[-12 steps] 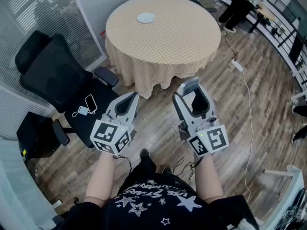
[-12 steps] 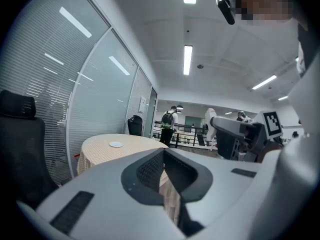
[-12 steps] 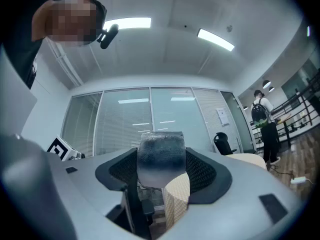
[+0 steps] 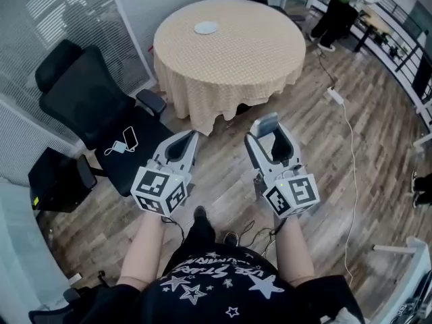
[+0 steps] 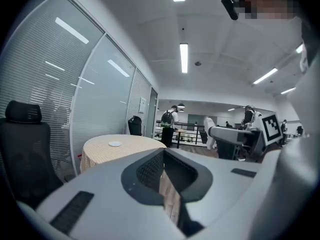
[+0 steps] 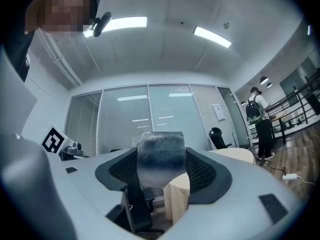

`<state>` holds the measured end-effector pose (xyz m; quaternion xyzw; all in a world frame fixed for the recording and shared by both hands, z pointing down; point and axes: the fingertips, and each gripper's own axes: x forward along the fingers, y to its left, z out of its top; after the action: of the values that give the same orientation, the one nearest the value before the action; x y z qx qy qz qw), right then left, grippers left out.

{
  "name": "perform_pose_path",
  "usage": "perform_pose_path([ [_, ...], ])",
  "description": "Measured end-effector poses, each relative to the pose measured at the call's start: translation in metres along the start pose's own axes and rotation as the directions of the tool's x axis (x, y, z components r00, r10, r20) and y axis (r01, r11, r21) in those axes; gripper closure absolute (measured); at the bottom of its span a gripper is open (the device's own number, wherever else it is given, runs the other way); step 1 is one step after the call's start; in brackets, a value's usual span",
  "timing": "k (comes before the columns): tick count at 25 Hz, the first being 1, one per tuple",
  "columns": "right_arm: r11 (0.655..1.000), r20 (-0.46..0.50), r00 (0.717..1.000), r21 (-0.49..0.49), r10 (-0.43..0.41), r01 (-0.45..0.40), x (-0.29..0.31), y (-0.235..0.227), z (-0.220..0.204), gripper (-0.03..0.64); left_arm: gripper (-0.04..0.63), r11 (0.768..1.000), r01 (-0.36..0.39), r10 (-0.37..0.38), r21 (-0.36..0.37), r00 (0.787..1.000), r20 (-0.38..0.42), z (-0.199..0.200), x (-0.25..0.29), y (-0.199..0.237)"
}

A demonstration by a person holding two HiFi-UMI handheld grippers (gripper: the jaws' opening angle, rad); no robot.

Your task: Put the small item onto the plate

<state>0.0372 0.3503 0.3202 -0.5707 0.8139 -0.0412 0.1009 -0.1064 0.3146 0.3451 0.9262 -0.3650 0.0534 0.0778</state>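
Right gripper view: right gripper [image 4: 268, 128] tight on grey block [image 6: 160, 156]; left gripper [image 4: 187, 139] closed, empty.

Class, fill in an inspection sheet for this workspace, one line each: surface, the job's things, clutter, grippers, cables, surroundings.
Surface: round table under a beige checked cloth.
Job's things: white plate on the table's far side; small grey item held in the air, not on the plate.
Clutter: phone and white charger on the black office chair seat.
Grippers: left gripper jaws together, empty; right gripper clamped on the item; both short of the table.
Cables: white cable running from a power strip across the wood floor; dark leads below the grippers.
Surroundings: glass partition with blinds at left; a person standing beyond the table.
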Motion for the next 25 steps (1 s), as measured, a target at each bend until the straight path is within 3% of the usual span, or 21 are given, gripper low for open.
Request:
perform_pose_path([
  [6, 1.000, 0.004, 1.000, -0.011, 0.007, -0.007, -0.014, -0.002, 0.005, 0.322, 0.591, 1.000, 0.020, -0.020, -0.008, 1.000, -0.020, -0.008, -0.002, -0.022],
  [10, 0.999, 0.027, 0.999, 0.036, 0.025, -0.026, -0.010, 0.005, 0.008, 0.321, 0.591, 0.999, 0.031, -0.031, -0.007, 0.999, -0.017, -0.007, -0.003, -0.019],
  [22, 1.000, 0.038, 0.999, 0.022, -0.013, 0.012, 0.058, 0.028, 0.015, 0.321, 0.591, 0.995, 0.102, -0.103, 0.013, 0.995, 0.018, 0.019, 0.010, 0.048],
  [25, 0.998, 0.042, 0.999, 0.055, -0.033, 0.030, 0.077, 0.033, 0.013, 0.321, 0.591, 0.991, 0.135, -0.135, 0.004, 0.991, 0.020, 0.019, 0.012, 0.065],
])
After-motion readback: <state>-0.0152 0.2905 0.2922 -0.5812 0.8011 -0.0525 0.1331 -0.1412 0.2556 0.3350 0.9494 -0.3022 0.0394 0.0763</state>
